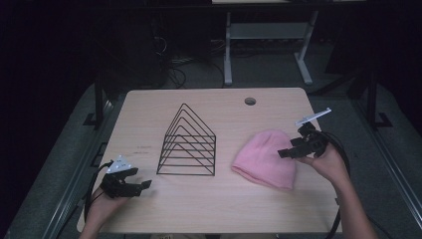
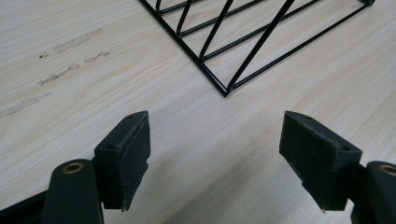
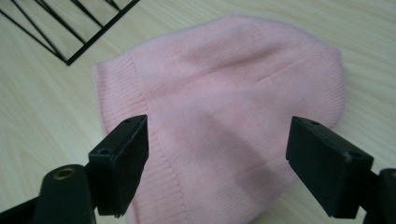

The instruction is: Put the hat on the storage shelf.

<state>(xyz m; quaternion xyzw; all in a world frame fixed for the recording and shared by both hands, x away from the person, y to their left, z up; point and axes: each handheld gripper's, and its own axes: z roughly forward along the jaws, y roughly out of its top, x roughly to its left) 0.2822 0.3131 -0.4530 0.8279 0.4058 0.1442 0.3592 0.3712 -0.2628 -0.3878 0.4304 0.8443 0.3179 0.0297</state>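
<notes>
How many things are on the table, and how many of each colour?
Pink: 1, the soft pink knitted hat
Black: 1, the black wire rack of nested triangles
Total: 2 things on the light wooden table, not counting the open left gripper and open right gripper held over it.

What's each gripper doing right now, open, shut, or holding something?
Left gripper: open, holding nothing, near the wire rack.
Right gripper: open, holding nothing, over the pink hat.

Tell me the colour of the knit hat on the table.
The knit hat is pale pink, clearest in the right gripper view.
</notes>
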